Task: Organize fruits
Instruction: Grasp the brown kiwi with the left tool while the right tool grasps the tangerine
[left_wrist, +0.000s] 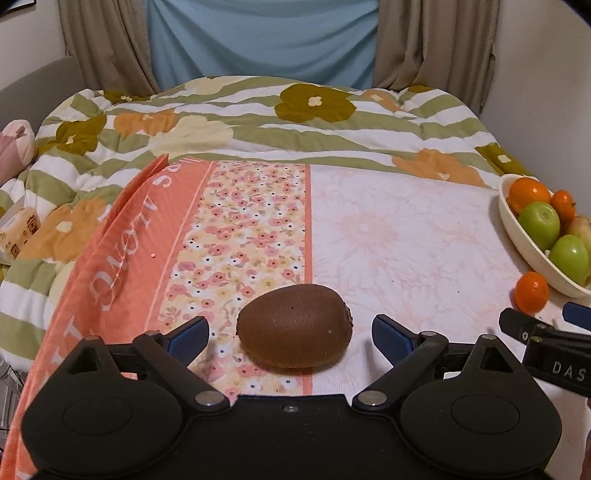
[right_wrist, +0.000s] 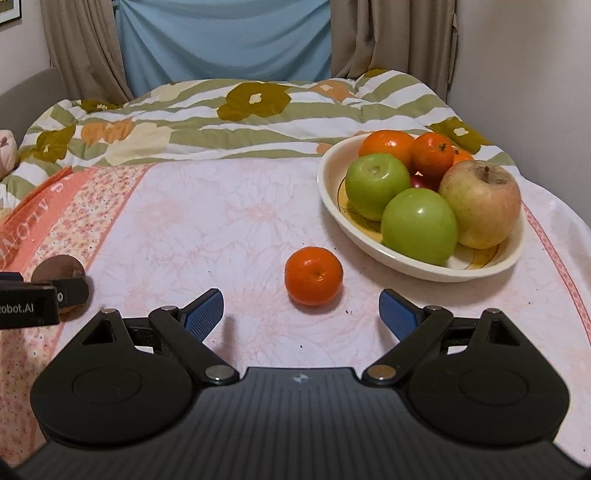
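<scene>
A brown kiwi (left_wrist: 294, 325) lies on the cloth between the open fingers of my left gripper (left_wrist: 291, 334), which do not touch it. In the right wrist view the kiwi (right_wrist: 59, 269) peeks out at the far left behind the left gripper (right_wrist: 33, 295). A loose mandarin (right_wrist: 313, 276) lies on the cloth just ahead of my open, empty right gripper (right_wrist: 301, 314); it also shows in the left wrist view (left_wrist: 531, 291). A cream bowl (right_wrist: 332, 195) at the right holds green apples (right_wrist: 419, 225), a yellow-red apple (right_wrist: 480, 203) and mandarins (right_wrist: 432, 153).
The fruit lies on a pink and orange floral cloth (left_wrist: 406, 240) over a bed. A green-striped flowered quilt (left_wrist: 258, 122) is bunched behind it. Curtains (left_wrist: 258, 37) and walls stand at the back. The right gripper (left_wrist: 546, 343) shows at the right edge of the left view.
</scene>
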